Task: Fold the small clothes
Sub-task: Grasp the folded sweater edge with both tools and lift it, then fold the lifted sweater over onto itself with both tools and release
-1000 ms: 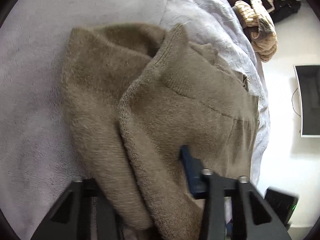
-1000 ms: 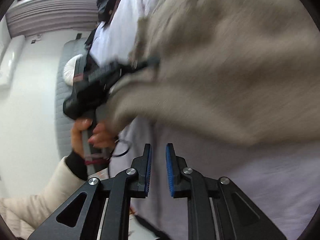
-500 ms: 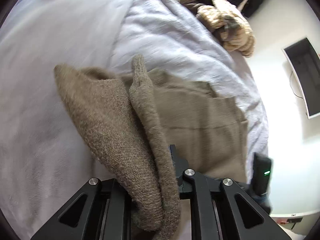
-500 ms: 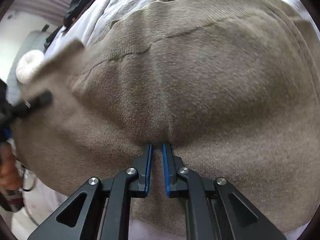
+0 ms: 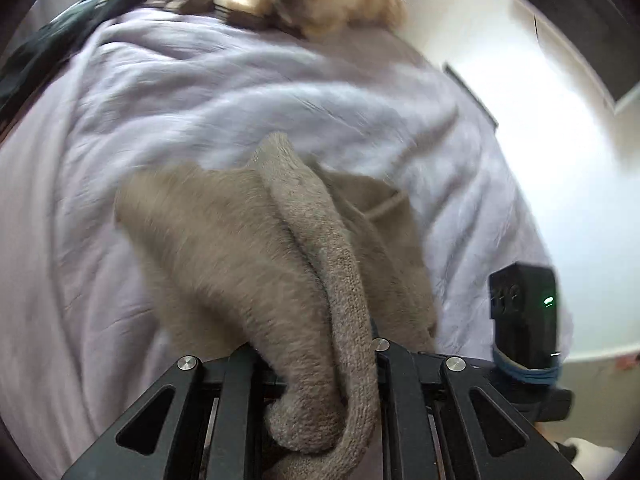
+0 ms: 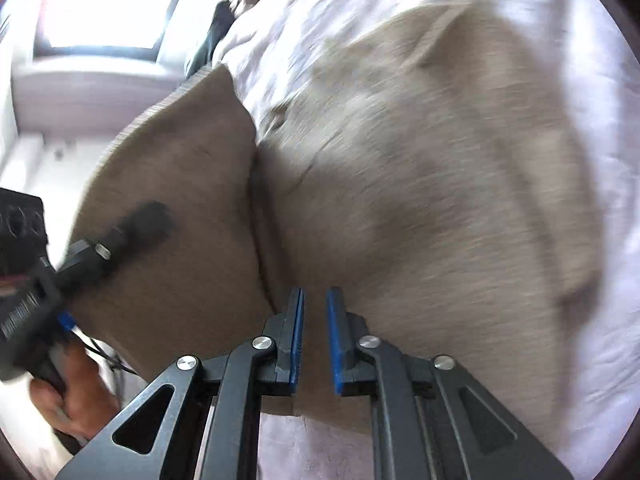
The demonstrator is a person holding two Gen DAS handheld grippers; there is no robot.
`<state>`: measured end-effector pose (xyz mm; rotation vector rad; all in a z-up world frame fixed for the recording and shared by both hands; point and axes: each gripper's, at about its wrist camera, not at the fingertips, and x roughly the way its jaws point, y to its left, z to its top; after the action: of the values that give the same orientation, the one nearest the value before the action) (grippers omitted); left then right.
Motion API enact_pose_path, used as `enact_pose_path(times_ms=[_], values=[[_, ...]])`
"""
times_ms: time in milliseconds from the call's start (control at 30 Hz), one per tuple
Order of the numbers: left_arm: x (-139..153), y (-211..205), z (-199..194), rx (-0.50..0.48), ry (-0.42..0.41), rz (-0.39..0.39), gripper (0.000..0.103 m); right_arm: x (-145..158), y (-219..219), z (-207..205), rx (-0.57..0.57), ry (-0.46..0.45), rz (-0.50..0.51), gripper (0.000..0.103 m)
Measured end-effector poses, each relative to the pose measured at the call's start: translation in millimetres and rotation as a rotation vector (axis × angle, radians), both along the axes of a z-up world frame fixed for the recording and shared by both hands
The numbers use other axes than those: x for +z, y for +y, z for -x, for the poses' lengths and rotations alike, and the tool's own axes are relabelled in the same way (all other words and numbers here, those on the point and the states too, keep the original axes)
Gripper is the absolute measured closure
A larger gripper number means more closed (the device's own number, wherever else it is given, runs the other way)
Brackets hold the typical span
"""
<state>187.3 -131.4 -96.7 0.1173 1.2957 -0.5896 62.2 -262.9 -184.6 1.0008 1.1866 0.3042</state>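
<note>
Left tool (image 5: 316,360) was clamped on the brown sweater's (image 5: 248,248) bunched edge, frame center-bottom. Right tool (image 6: 314,336) sat slightly open w/ nothing between its pads, over sweater on the bed (image 5: 100,280). Vs 0.5 s ago: fabric lifted further.

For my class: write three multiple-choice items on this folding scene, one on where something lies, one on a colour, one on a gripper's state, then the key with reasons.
1. Where does the fuzzy knitted taupe garment lie?
A. on the pale lilac bedspread
B. in a basket
C. on a chair

2. What colour are the right gripper pads?
A. red
B. blue
C. yellow

3. The left gripper is:
A. open and empty
B. out of view
C. shut on the garment

Key: 1 A, bedspread surrounds the garment; 2 B, blue strips line both fingers; 3 C, knit bunches between its fingers.
</note>
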Motion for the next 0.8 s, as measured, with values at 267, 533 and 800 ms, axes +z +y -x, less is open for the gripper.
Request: enact_pose_path(times_ms=[267,533,800], values=[[-38.1,-49.3,12.6,-0.007,0.03,-0.036,0.052,-44.4,-30.7,26.5,-0.127,0.044,-0.208,0.089],[21.5,-25.9,34.0,-0.051,-0.131,0.079,0.051,-57.8,-78.5,71.0,-0.292,0.014,-0.427,0.072],[-1.3,81.1,5.5,0.277,-0.137,-0.058,0.051,-67.5,-80.3,68.7,-0.356,-0.062,-0.639,0.033]])
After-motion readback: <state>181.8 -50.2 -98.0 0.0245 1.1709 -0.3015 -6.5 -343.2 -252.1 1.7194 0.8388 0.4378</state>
